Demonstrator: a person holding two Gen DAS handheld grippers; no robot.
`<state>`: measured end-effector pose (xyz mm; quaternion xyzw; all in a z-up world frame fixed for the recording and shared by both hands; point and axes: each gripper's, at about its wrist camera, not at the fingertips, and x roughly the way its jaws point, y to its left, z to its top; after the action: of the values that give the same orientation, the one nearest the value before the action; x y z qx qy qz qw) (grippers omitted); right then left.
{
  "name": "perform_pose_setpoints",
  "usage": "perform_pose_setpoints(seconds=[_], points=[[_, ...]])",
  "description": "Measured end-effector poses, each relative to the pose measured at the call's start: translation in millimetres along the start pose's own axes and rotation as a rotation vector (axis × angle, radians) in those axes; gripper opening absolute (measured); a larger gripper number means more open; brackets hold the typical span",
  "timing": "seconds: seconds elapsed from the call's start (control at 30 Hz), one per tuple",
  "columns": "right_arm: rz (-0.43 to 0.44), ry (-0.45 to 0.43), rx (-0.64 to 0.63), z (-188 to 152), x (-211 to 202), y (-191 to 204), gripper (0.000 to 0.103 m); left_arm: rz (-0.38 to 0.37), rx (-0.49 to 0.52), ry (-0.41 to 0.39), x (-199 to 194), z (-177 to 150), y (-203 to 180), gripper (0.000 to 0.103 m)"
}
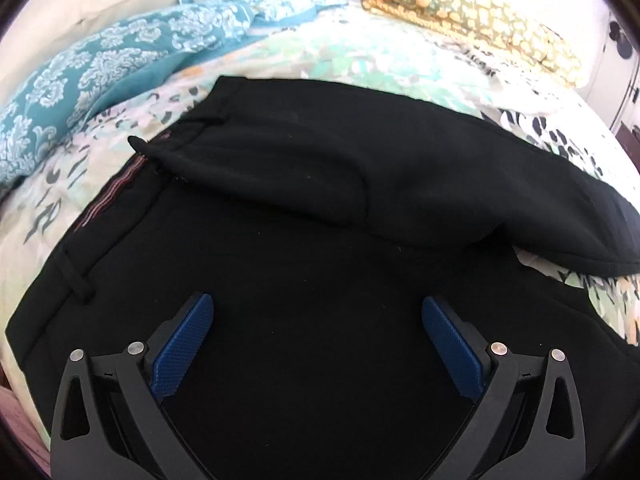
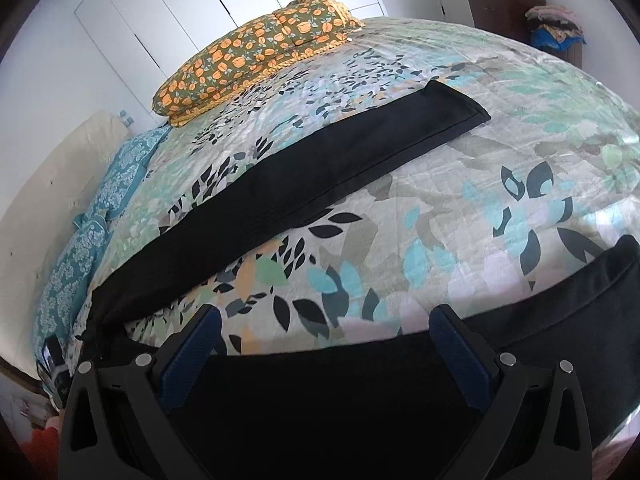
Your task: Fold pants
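My left gripper (image 1: 318, 322) jaws wide above the black pants (image 1: 304, 184), my right gripper (image 2: 325, 334) jaws wide too, legs splayed across the floral bed (image 2: 460, 216)

Pants (image 1: 300, 168) black; bedspread (image 2: 460, 208) leaf print in teal, mint, black, peach; pillow (image 2: 256, 56) olive with orange flowers; blanket (image 1: 100, 68) teal-white damask; pads (image 1: 180, 348) blue.

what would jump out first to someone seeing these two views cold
The black pants dominate: spread across the floral bedspread, with the waist end under the open left gripper and the two legs splayed apart in the right wrist view. The open right gripper hovers over the nearer leg. Beyond, an orange-flowered pillow sits at the far side of the bed, with teal patterned bedding along the left edge.
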<state>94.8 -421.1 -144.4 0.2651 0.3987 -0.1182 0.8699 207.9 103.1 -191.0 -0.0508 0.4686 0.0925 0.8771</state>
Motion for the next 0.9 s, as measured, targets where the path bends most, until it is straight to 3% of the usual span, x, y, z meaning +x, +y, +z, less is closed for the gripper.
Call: perform_pose_setpoints(seconds=[0.2,0.33,0.4,0.5,0.6,0.67,0.73,0.9], points=[[-0.028,0.097,0.028,67,30,-45,0.103,0.031,0.022,-0.021,-1,-3,-7,0.103],[-0.02,0.21,0.031,111,63,-72,0.103,0.035,0.025,-0.03,4,-4,-11,0.103],[-0.064,0.244,0.036,138,79,-88,0.103,0.036,0.025,-0.035,9,-2,-9,0.103],[-0.128,0.189,0.048,182,87,-109,0.103,0.034,0.023,-0.04,10,-2,-9,0.103],[-0.077,0.159,0.192,219,97,-134,0.102,0.038,0.027,-0.044,11,-2,-9,0.103],[-0.066,0.167,0.262,236,108,-142,0.088,0.042,0.029,-0.048,12,-2,-10,0.103],[-0.098,0.18,0.213,253,120,-136,0.082,0.041,0.029,-0.052,13,-2,-10,0.103],[-0.245,0.183,0.083,277,151,-126,0.082,0.036,0.027,-0.057,14,-2,-9,0.103]])
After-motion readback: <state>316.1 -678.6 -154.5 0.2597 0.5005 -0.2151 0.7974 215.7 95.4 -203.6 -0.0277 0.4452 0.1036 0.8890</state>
